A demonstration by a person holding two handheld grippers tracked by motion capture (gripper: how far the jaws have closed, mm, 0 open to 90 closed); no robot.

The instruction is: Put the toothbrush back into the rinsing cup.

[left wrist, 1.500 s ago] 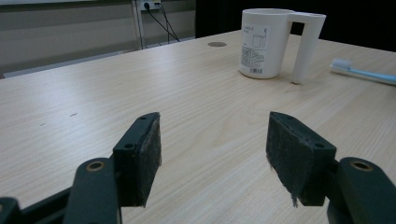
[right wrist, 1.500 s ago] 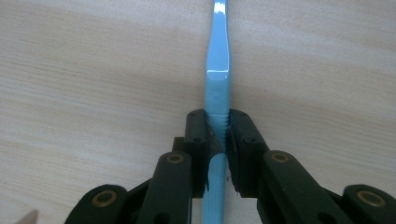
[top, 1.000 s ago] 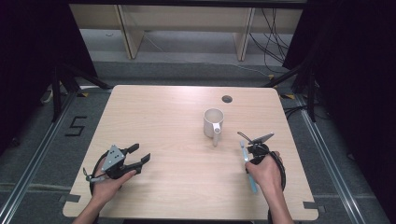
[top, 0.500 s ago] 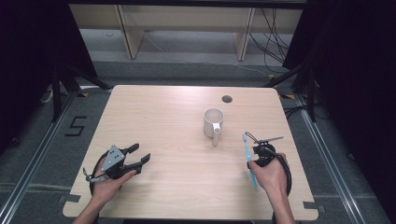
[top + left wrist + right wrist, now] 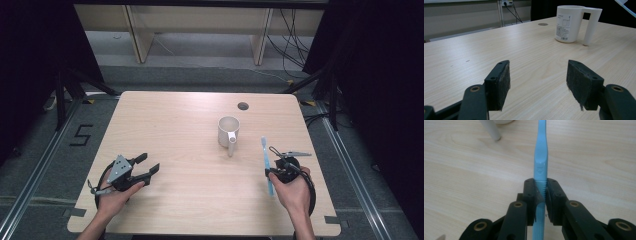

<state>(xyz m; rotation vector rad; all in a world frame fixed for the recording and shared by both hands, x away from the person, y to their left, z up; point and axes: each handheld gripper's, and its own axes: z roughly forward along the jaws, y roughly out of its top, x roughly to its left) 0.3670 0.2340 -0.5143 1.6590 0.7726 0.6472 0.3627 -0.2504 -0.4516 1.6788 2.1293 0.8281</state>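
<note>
Two claws in your hands, right claw (image 5: 540, 192) clamping a blue toothbrush (image 5: 541, 157) pointing twelve o'clock, left claw (image 5: 537, 82) wide apart, white mug (image 5: 228, 131) mid-table (image 5: 175, 125).

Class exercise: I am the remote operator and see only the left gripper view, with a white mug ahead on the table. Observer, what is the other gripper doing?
Observer: The right gripper is shut on a blue toothbrush, clamped at its handle.
Operator: Which way does the toothbrush point?
Observer: In the high view it runs along the table away from the person, its far end to the right of the mug.
Operator: Is anything inside the mug?
Observer: From above I see nothing in it; its handle points toward the person.
Operator: And my own gripper?
Observer: The left gripper sits low at the table's near left, fingers open, holding nothing.
</note>
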